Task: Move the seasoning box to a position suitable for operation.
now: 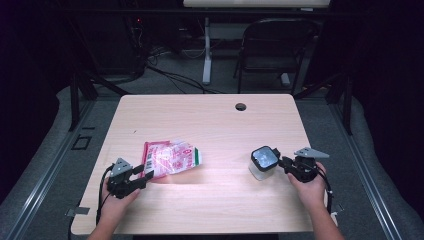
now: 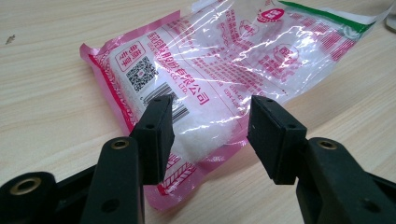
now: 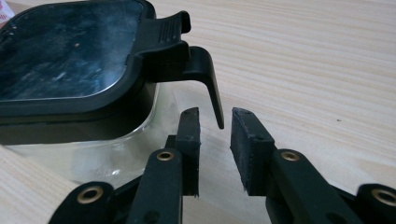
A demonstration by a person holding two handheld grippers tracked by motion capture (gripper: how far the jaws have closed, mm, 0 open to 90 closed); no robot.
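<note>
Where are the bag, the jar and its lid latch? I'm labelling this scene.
bag (image 2: 224,60), left gripper view, on its clear printed face.
jar (image 1: 259,171), high view, on its clear wall.
latch (image 3: 208,74), right gripper view, on its hanging black tab.

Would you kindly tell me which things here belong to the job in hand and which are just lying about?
In the job:
- pink bag, at the left hand-held gripper
- jar, its lid clasp at the right hand-held gripper

Lying about:
- folding chair
- floor cables

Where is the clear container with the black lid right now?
In the high view the clear container with the black lid stands on the right half of the wooden table, just in front of the right hand-held gripper, well apart from the pink plastic bag.
</note>
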